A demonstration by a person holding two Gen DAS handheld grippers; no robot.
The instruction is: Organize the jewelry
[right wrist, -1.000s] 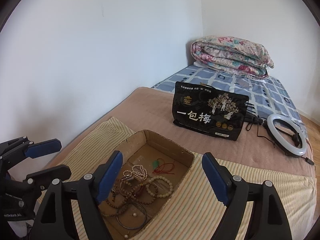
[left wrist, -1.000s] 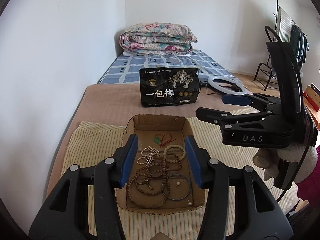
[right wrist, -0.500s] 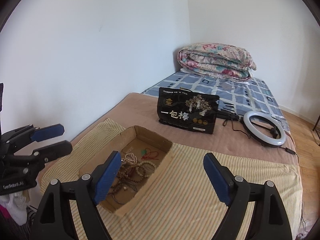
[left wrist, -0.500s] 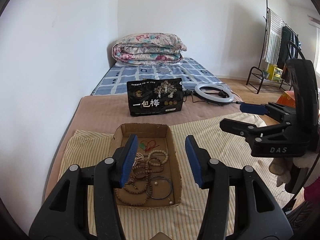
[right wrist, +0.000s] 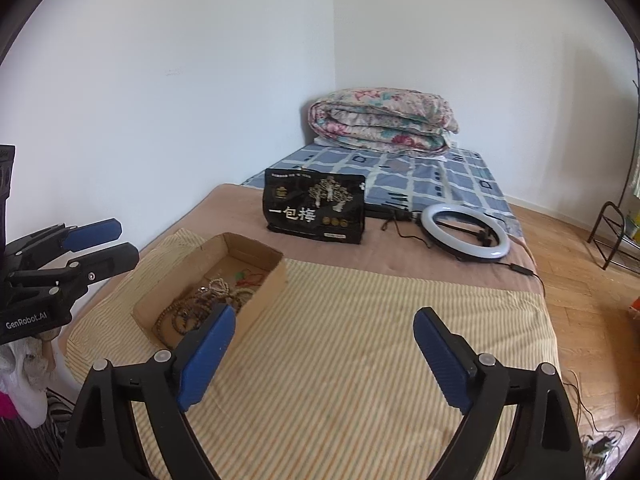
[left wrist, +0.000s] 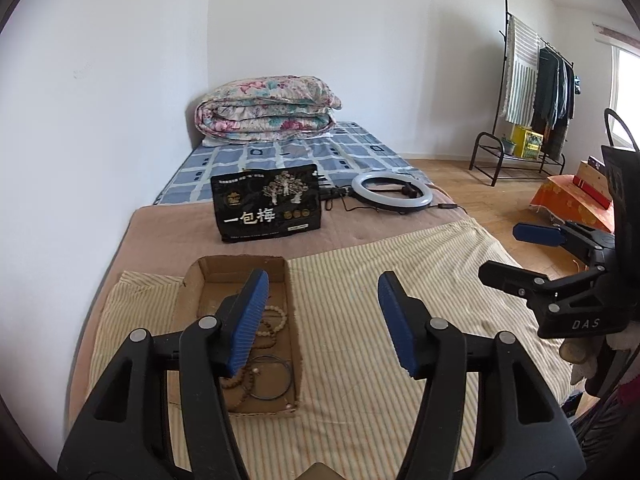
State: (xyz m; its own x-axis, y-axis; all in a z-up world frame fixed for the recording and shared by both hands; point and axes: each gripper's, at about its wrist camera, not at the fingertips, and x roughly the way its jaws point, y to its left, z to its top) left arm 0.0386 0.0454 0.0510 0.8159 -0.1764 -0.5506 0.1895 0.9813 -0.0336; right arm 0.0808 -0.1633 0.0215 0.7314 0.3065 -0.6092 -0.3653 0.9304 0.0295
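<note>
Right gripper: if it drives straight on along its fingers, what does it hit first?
Probably the striped cloth on the bed. The right gripper, empty, its jaws opening, points down at bare cloth; the cardboard box of beads lies off to the left of that line. Depth is uncertain through the fisheye.

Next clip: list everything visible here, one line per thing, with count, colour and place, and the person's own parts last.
Shallow cardboard box: one, brown, on the striped cloth, left.
Bead bracelets and necklaces: several, brown and cream, inside the box.
Thin metal bangle: one, dark, box's near end.
Striped cloth: one, cream-yellow, over the bed.
Glossy printed bag: one, black, standing behind the box.
Ring light: one, white, right of the bag.
Folded floral quilt: one, pink-teal, bed's far end.
Clothes rack: one, black, far right.
Left tongs: blue pads, opening, empty.
Right tongs: blue pads, opening, empty.
</note>
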